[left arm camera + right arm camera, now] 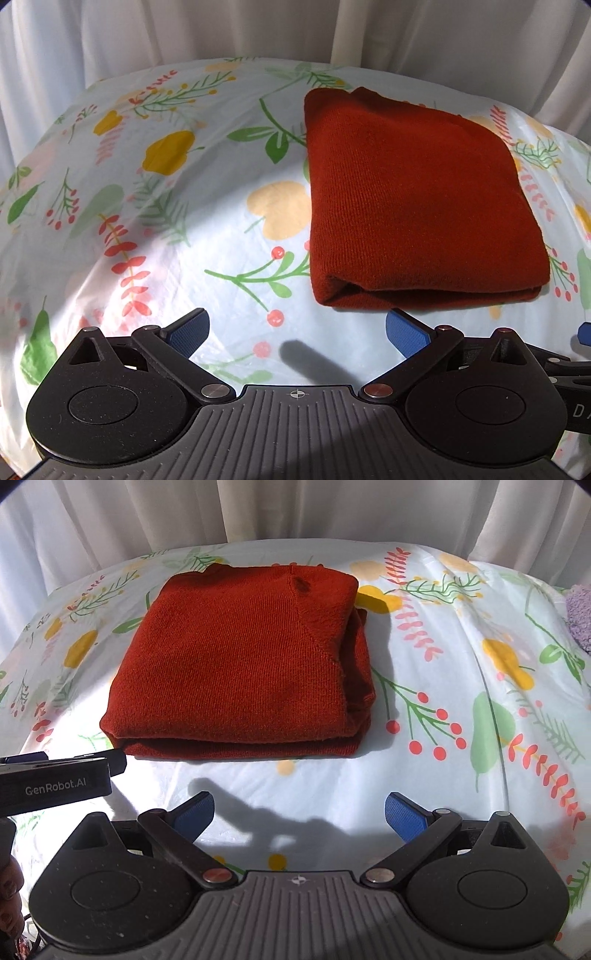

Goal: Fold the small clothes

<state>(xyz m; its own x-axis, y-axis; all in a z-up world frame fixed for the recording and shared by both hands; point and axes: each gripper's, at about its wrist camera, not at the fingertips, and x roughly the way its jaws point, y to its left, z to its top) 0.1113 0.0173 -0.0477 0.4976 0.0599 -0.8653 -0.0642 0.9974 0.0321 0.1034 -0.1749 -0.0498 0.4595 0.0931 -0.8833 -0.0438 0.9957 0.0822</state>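
Observation:
A rust-red knitted garment lies folded into a thick rectangle on the floral sheet. It also shows in the right wrist view, with its folded edge toward me. My left gripper is open and empty, just short of the garment's near left corner. My right gripper is open and empty, a little back from the garment's near edge. The left gripper's body shows at the left of the right wrist view.
The floral sheet covers a table-like surface with white curtains behind it. A purple fuzzy item lies at the far right edge. Bare sheet lies left of the garment and right of it.

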